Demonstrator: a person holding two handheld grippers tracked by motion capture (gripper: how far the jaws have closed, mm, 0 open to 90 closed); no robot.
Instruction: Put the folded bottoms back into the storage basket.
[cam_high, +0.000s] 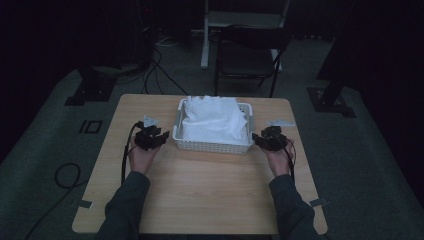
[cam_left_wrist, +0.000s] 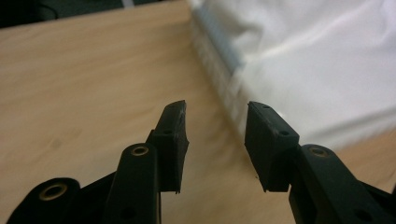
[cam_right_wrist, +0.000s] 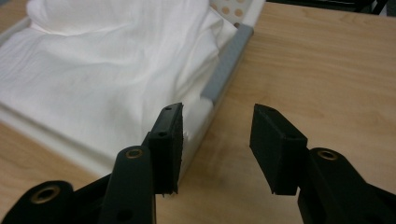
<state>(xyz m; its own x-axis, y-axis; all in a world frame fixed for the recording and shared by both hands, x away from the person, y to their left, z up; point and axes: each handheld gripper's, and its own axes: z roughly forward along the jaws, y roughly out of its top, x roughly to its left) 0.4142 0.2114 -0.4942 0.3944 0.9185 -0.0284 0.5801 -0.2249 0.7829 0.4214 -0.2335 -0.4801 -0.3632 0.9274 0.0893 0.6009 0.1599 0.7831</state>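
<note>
where the white basket (cam_high: 212, 145) sits toward the far middle of the wooden table (cam_high: 210, 195), it serves as landmark: a crumpled white cloth (cam_high: 215, 122) fills it and rises above its rim. left gripper (cam_high: 159, 137), just beside the basket's left end, jaws parted with nothing between them, pointing at the basket wall. right gripper (cam_high: 257, 138), just beside the basket's right end, jaws likewise parted and holding nothing, the basket's grey-edged corner ahead of its left jaw.
</note>
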